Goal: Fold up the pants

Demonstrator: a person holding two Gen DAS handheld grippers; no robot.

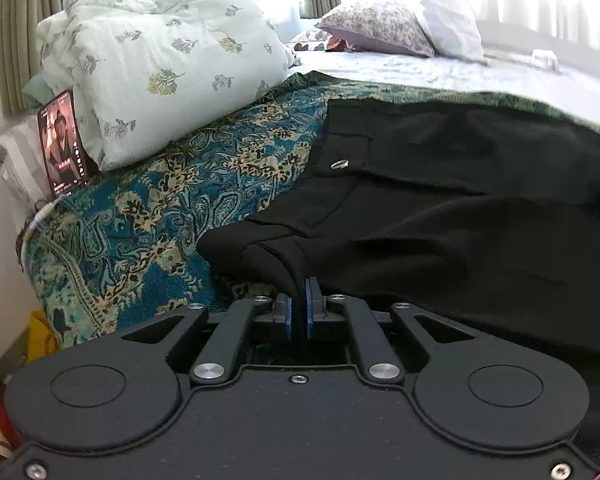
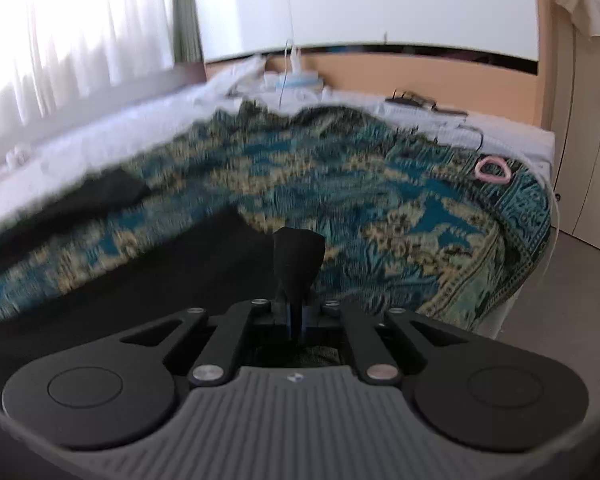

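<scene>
Gripping now: both claws clamped on black trousers (image 1: 440, 200)
Left gripper (image 1: 299, 300): pinching a waistband fold
Right gripper (image 2: 296, 312): pinching a fabric tip
Trousers: spread across the teal paisley throw (image 1: 160, 200)

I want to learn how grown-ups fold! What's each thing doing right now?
Pants: spread on the bedspread, unfolded, pinched at two spots.
Left gripper: jaws shut on the pants.
Right gripper: jaws shut on the pants.
Phone: screen lit, propped upright.
Bedspread: spread flat.
</scene>
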